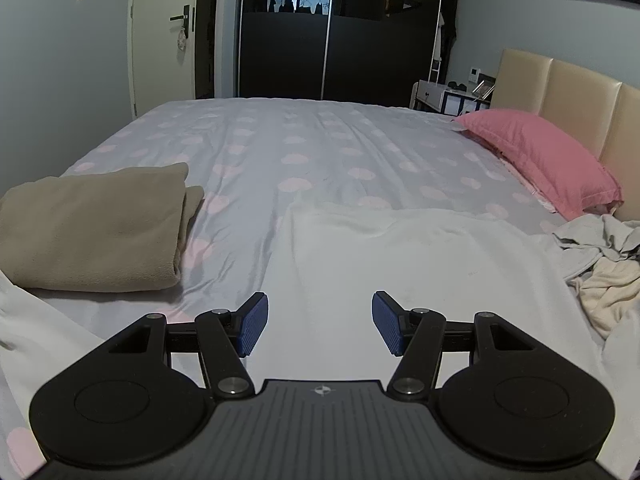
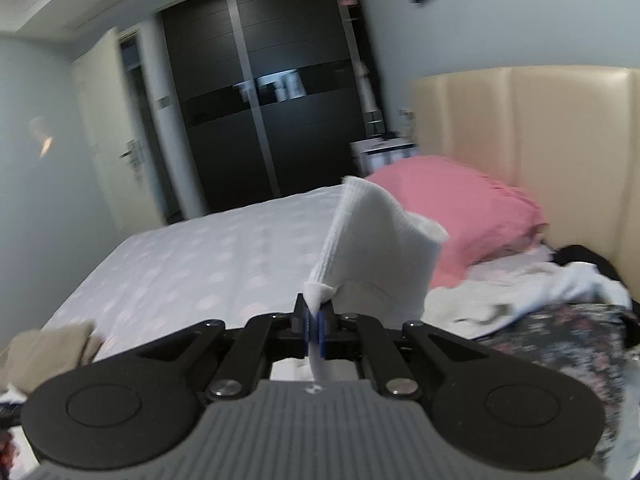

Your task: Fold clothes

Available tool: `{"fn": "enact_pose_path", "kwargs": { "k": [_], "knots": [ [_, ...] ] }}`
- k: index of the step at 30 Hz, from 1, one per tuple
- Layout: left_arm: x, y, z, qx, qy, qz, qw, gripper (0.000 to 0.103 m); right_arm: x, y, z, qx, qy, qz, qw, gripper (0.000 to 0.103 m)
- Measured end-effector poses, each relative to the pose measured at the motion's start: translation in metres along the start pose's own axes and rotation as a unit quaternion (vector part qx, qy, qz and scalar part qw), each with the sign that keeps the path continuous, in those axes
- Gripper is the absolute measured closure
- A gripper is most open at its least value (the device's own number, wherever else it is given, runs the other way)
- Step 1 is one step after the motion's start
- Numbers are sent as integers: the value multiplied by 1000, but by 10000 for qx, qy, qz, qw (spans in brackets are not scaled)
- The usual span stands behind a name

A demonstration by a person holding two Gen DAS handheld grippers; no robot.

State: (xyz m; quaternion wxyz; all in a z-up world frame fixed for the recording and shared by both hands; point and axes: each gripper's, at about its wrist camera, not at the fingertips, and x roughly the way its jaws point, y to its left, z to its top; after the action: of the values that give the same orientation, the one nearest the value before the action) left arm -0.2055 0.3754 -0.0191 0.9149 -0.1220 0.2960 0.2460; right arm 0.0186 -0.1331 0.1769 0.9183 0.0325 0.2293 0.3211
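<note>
Left wrist view: left gripper (image 1: 319,322) low at bottom centre, level, pointing across the bed; jaws wide apart, nothing between the blue pads (image 1: 253,323), hovering over a white garment (image 1: 400,272) spread flat in the lower middle. Garment's far edge runs across mid-frame; its left edge meets bare dotted sheet (image 1: 280,148). Folded tan cloth (image 1: 96,228) at left, apart from the garment. Crumpled pile (image 1: 600,256) at right edge, touching the garment's right side. Beyond, sheet is open up to the pink pillow (image 1: 548,156) at right and headboard (image 1: 560,92) behind it. Dark wardrobe (image 1: 332,28) top centre.

Right wrist view: right gripper (image 2: 315,326) bottom centre, tilted, frame blurred. Jaws closed tight on a white fold (image 2: 376,240) that stands up from the pads into mid-frame. Floral fabric (image 2: 560,344) lower right, pale heap (image 2: 520,292) above it. Tan cloth (image 2: 48,348) lower left. Open sheet (image 2: 200,264) left of centre, pillow (image 2: 460,208) and headboard (image 2: 540,128) right, wardrobe (image 2: 272,92) top.
</note>
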Motion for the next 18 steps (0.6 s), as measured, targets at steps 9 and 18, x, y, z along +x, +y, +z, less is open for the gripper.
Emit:
{"fn": "enact_pose_path", "kwargs": {
  "k": [9,18],
  "knots": [
    [-16,-1,4,-49,-29,-383,9992,47,23,107,-73,-664,617,523,9945,98],
    [-16,-13,-13,-161,330,-707,9968,47,53,168,-196,-1159,1471,910,9781,98]
  ]
}}
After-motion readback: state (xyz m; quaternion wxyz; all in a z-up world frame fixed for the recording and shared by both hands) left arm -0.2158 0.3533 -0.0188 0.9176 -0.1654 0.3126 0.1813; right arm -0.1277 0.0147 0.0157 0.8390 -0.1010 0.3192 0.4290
